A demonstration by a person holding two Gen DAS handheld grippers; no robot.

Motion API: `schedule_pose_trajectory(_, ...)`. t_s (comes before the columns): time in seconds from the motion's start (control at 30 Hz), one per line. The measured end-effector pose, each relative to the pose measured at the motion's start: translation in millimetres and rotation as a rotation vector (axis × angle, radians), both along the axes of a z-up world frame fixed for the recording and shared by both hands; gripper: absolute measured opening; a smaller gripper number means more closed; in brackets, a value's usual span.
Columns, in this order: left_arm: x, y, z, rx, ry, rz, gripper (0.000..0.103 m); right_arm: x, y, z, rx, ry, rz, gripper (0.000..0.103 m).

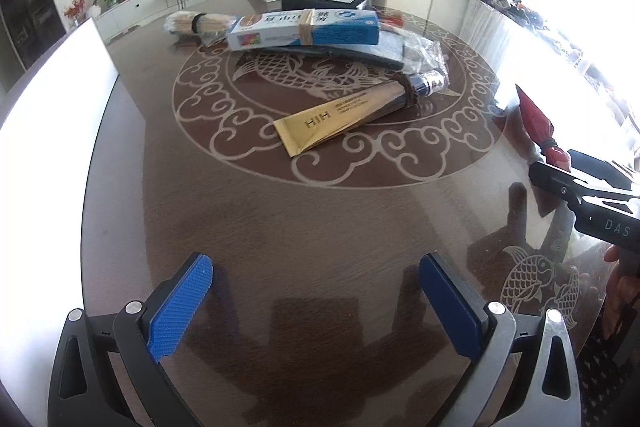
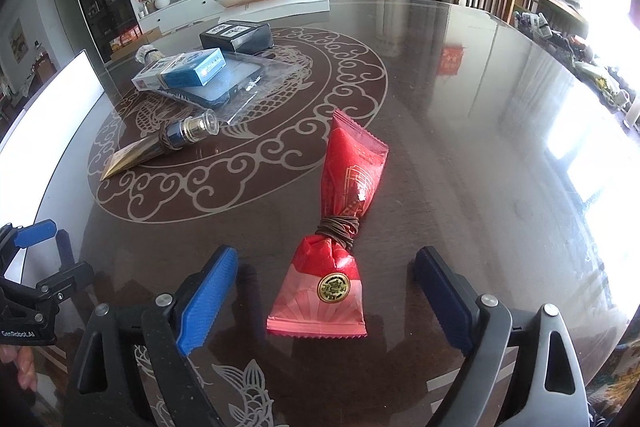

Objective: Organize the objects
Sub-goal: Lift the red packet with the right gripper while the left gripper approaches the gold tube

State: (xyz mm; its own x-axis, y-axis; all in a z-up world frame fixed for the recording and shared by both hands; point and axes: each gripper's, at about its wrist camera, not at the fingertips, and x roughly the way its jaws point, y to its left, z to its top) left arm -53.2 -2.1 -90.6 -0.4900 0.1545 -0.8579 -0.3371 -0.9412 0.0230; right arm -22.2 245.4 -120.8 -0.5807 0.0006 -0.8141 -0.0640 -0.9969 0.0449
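"HIH" on gold tube

From my left wrist camera, the red packet is mostly hidden behind the right gripper, whose fingertips I can't make out, and the picture's right edge cuts that gripper off. The small print on the gold tube is too fine for me to read. The flat dark pouch lies largely covered by the blue toothpaste box. In my right wrist view, the left gripper is cut by the left edge, and the bundle of sticks shows only its tip behind the box.
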Motion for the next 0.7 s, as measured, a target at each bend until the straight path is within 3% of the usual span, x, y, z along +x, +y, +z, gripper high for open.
schedule_pose_trajectory(0.27,-36.7,41.3,33.3,-0.151,0.082,-0.200,0.103,0.0,-0.9,-1.2,0.014,-0.004,0.004,0.093)
schedule_pose_trajectory(0.43,-68.0,54.2,27.5,-0.162,0.026,-0.325,0.103,1.7,2.4,-0.4,-0.003,-0.001,0.000,0.093)
schedule_pose_trajectory(0.7,-88.8,72.3,21.4,-0.170,0.031,-0.393,0.103,2.2,2.7,0.4,-0.019,0.002,-0.003,0.094)
